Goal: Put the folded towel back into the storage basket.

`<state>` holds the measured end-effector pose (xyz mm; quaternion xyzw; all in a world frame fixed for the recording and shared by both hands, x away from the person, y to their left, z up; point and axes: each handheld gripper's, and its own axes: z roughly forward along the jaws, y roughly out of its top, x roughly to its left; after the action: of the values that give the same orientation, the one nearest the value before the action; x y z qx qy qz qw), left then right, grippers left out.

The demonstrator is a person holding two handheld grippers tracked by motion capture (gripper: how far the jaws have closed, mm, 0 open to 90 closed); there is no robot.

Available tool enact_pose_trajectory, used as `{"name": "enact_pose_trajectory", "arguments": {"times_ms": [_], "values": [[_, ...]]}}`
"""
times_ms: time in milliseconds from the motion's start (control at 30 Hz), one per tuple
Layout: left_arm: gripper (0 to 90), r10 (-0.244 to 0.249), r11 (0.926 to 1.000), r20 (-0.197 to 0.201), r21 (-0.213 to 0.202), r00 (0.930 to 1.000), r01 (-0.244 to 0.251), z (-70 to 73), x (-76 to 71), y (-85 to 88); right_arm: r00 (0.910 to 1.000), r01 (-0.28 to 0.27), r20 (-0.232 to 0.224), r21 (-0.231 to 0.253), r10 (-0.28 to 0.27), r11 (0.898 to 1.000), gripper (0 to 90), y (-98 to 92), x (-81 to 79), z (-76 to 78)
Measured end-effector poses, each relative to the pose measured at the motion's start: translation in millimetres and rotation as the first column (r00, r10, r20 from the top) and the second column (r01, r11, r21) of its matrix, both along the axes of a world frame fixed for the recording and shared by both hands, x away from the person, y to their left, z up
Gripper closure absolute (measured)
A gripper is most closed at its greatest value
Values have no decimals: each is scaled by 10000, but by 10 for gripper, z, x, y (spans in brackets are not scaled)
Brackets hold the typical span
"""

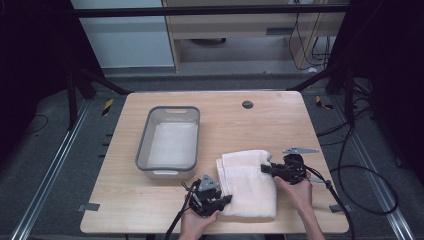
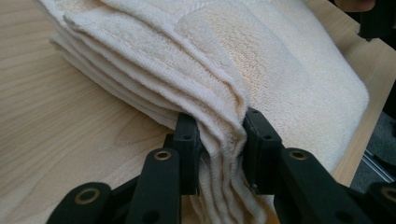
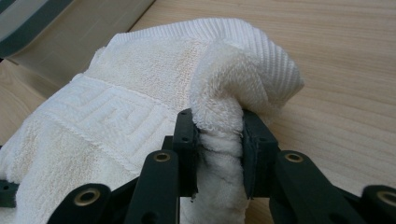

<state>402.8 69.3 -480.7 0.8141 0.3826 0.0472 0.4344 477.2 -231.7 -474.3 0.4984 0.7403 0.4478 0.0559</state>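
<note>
On my wooden counter (image 1: 150, 200), lower right of the frame, lies a cream towel (image 1: 250, 182), thickly folded with a woven key-pattern band. My left hand-held gripper (image 1: 226, 200) pinches its stacked layers; my right hand-held gripper (image 1: 265, 168) clamps a bunched ribbed corner.
</note>
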Motion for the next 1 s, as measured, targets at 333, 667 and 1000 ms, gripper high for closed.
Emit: {"name": "enact_pose_trajectory", "arguments": {"times_ms": [333, 667, 1000], "values": [[693, 28, 9999, 639, -111, 9980, -21, 218, -37, 49, 9965, 4, 840, 253, -26, 9997, 710, 4, -70, 217], [693, 109, 9998, 1379, -189, 9904, -84, 434, -76, 98, 9869, 105, 1606, 422, -172, 9991, 710, 38, -138, 416], [694, 173, 9996, 1680, -258, 9856, -132, 532, -93, 122, 9767, 143, 2135, 293, -202, 9995, 709, 71, -169, 543]]}}
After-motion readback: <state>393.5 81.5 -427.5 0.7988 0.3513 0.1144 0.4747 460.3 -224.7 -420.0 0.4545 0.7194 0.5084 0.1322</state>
